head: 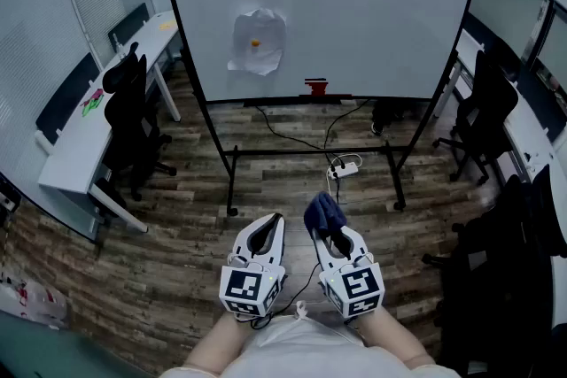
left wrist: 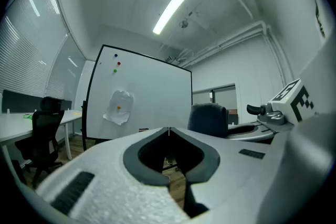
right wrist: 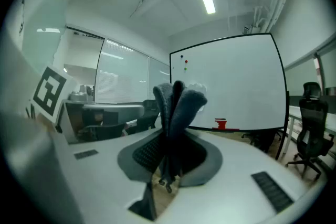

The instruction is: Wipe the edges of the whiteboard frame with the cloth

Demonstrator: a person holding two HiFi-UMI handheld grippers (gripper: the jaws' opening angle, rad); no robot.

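A large whiteboard (head: 354, 4) with a black frame (head: 182, 22) stands on a wheeled stand some way ahead of me. A crumpled white paper (head: 258, 42) is stuck on it, and a red eraser (head: 315, 86) rests on its lower edge. My right gripper (head: 326, 223) is shut on a dark blue cloth (head: 323, 212), which sticks up from the jaws (right wrist: 176, 107). My left gripper (head: 268, 226) is shut with nothing in it; its tips meet (left wrist: 168, 128). Both grippers are held low near my body, far from the board (right wrist: 231, 92).
Black office chairs (head: 133, 115) and white desks (head: 84, 133) stand at the left, more chairs (head: 483, 115) at the right. A power strip (head: 344, 170) with cables lies on the wooden floor under the board's stand (head: 310, 153).
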